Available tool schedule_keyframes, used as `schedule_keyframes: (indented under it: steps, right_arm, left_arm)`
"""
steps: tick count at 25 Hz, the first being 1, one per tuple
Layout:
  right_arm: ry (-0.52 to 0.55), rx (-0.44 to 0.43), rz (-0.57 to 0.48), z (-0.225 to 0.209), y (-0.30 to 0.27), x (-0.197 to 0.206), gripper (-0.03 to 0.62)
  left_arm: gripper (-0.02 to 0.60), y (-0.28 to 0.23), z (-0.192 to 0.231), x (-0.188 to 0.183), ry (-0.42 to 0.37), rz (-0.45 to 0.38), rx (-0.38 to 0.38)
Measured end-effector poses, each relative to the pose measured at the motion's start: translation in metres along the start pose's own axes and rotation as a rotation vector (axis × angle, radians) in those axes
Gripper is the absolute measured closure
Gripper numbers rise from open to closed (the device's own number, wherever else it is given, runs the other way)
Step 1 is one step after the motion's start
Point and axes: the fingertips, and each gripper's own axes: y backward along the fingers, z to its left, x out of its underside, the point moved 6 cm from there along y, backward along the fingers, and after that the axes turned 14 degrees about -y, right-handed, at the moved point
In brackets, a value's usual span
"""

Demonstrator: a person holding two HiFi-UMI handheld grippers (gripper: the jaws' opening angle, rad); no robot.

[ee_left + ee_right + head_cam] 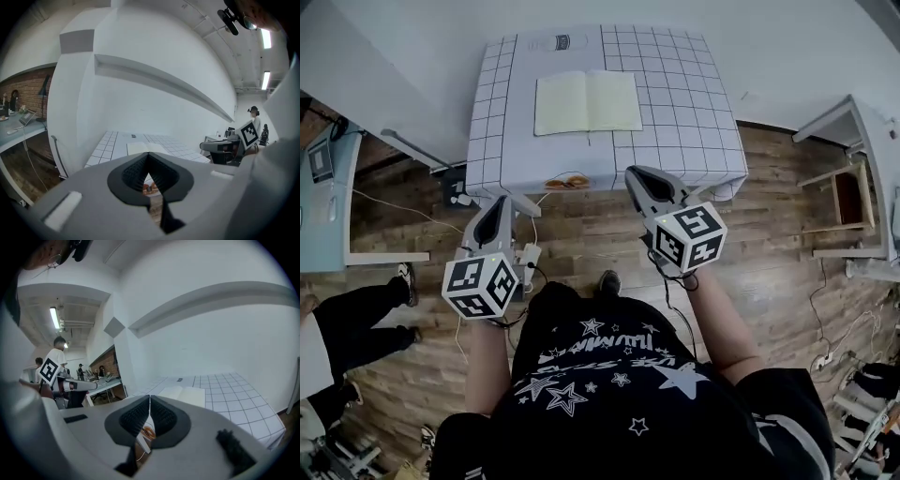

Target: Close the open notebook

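Observation:
The open notebook (586,101) lies flat, cream pages up, in the middle of a table (684,103) covered by a white grid cloth. It also shows ahead in the left gripper view (145,148) and the right gripper view (186,393). Both grippers hang over the wooden floor, short of the table's near edge. My left gripper (500,203) points at the table's front left corner, jaws shut and empty (148,156). My right gripper (641,177) is near the front edge, below the notebook's right page, jaws shut and empty (149,398).
A small orange object (567,182) sits at the table's front edge. A light desk (328,197) stands at the left and a wooden shelf unit (848,192) at the right. Another person's legs (352,323) are at the left. Cables run over the floor.

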Motion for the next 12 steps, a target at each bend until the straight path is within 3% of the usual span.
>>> schedule_keyframes:
  steps: [7, 12]
  right_arm:
    - [-0.026, -0.068, 0.05, 0.008, -0.035, 0.011, 0.579]
    - [-0.007, -0.041, 0.091, 0.011, -0.057, 0.014, 0.579]
  left_arm:
    - [0.572, 0.0, 0.014, -0.005, -0.001, 0.027, -0.053]
    - [0.572, -0.024, 0.033, 0.001, 0.011, 0.04, -0.024]
